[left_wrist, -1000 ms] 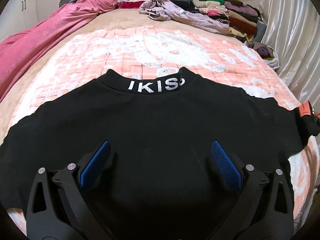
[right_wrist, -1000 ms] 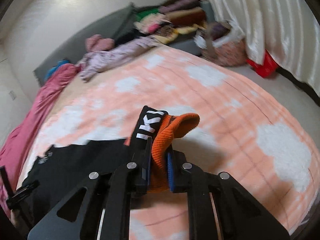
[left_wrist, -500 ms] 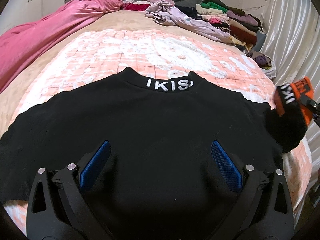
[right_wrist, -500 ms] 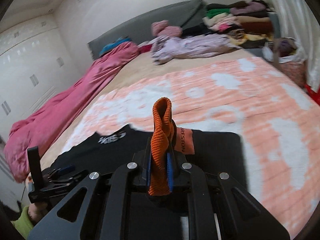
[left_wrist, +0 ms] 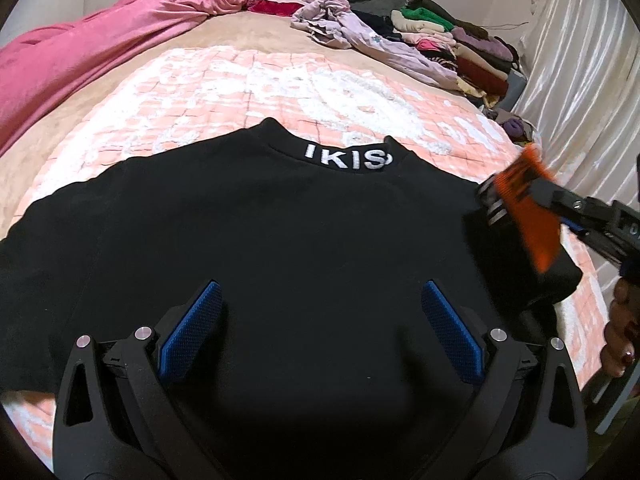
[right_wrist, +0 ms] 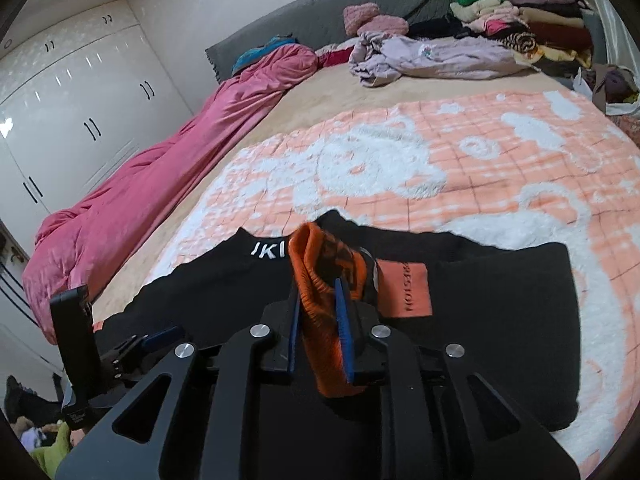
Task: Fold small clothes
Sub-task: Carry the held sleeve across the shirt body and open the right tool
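A black sweatshirt [left_wrist: 300,232] with white letters on its collar [left_wrist: 346,158] lies flat on the bed, collar pointing away from me. My left gripper [left_wrist: 320,292] hovers open just above its middle, with nothing between the blue pads. My right gripper [right_wrist: 316,284] has the sleeve's orange ribbed cuff [right_wrist: 320,264] standing upright between its pads, and its jaws are opening. The sleeve, with its orange patch [right_wrist: 404,288], is folded in over the body [right_wrist: 500,320]. In the left wrist view, the right gripper [left_wrist: 532,200] and the cuff [left_wrist: 524,188] come in from the right.
A peach and white blanket [left_wrist: 280,92] covers the bed. A pink duvet [left_wrist: 80,60] runs along the left side. Crumpled lilac clothes [left_wrist: 360,36] and stacked garments [left_wrist: 460,48] sit at the far end. A curtain [left_wrist: 580,80] hangs on the right, and white wardrobes [right_wrist: 60,100] stand on the left.
My right gripper has swung left with the orange cuff, from beyond the sweatshirt's right edge to over its body, folding the sleeve in. The gap between its pads has widened slightly. My left gripper has stayed open.
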`<move>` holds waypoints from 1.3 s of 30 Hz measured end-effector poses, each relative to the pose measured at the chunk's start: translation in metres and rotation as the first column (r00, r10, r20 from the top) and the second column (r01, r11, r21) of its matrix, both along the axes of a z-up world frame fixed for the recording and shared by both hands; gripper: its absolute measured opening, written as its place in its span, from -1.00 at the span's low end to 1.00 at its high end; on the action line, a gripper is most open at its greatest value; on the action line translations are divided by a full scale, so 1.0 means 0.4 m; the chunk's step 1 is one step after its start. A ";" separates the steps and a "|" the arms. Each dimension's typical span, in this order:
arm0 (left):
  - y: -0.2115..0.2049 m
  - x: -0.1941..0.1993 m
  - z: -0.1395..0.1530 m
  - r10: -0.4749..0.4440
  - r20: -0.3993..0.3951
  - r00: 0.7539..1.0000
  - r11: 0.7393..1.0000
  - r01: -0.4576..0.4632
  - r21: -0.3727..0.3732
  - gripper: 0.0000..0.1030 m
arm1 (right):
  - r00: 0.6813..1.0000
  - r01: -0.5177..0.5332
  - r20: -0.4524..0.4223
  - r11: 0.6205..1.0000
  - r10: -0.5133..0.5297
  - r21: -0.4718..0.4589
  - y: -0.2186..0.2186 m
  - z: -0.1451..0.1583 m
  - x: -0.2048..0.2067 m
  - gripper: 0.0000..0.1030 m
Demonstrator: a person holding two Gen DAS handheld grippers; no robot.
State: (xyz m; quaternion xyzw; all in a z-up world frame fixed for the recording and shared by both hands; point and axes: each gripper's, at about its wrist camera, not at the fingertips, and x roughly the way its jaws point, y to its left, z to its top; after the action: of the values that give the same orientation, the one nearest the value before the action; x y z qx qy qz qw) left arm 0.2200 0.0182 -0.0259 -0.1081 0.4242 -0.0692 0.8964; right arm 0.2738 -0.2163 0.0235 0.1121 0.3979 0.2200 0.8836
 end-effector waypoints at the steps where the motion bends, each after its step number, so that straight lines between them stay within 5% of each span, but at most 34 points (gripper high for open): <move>1: -0.005 0.000 0.001 -0.009 -0.001 1.000 1.000 0.009 -0.006 0.78 | 1.000 -0.002 -0.002 1.000 0.002 -0.002 0.002 -0.003 -0.002 -0.63; 14: -0.118 0.059 -0.029 -0.155 -0.068 0.986 0.965 0.137 -0.222 0.28 | 0.994 0.106 0.017 0.994 -0.107 0.009 -0.106 -0.006 -0.034 -0.51; 20: -0.171 0.088 -0.052 -0.163 -0.118 0.980 0.960 0.130 -0.246 -0.43 | 0.985 0.169 0.021 0.985 -0.169 0.017 -0.168 -0.014 -0.060 -0.51; 21: -0.178 0.091 -0.050 -0.168 -0.115 0.979 0.960 0.136 -0.244 -0.83 | 0.984 0.178 0.020 0.984 -0.178 0.018 -0.174 -0.017 -0.063 -0.51; 22: -0.182 0.094 -0.047 -0.169 -0.105 0.980 0.960 0.140 -0.244 -0.89 | 0.982 0.188 0.018 0.982 -0.189 0.021 -0.182 -0.019 -0.067 -0.51; 31: -0.104 0.066 0.051 -0.110 0.027 0.994 0.979 0.113 -0.169 -0.94 | 0.971 0.237 0.006 0.971 -0.238 0.022 -0.230 -0.042 -0.098 -0.51; 39: 0.033 -0.009 0.131 0.014 0.131 0.991 0.998 -0.006 -0.064 -0.94 | 0.976 0.216 0.013 0.976 -0.216 -0.011 -0.195 -0.049 -0.099 -0.51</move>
State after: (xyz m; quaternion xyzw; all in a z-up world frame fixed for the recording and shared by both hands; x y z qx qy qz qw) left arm 0.2164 0.0313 0.0263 -0.1340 0.3611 -0.0851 0.9189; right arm 0.2342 -0.2943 0.0038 0.1482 0.3795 0.1210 0.9052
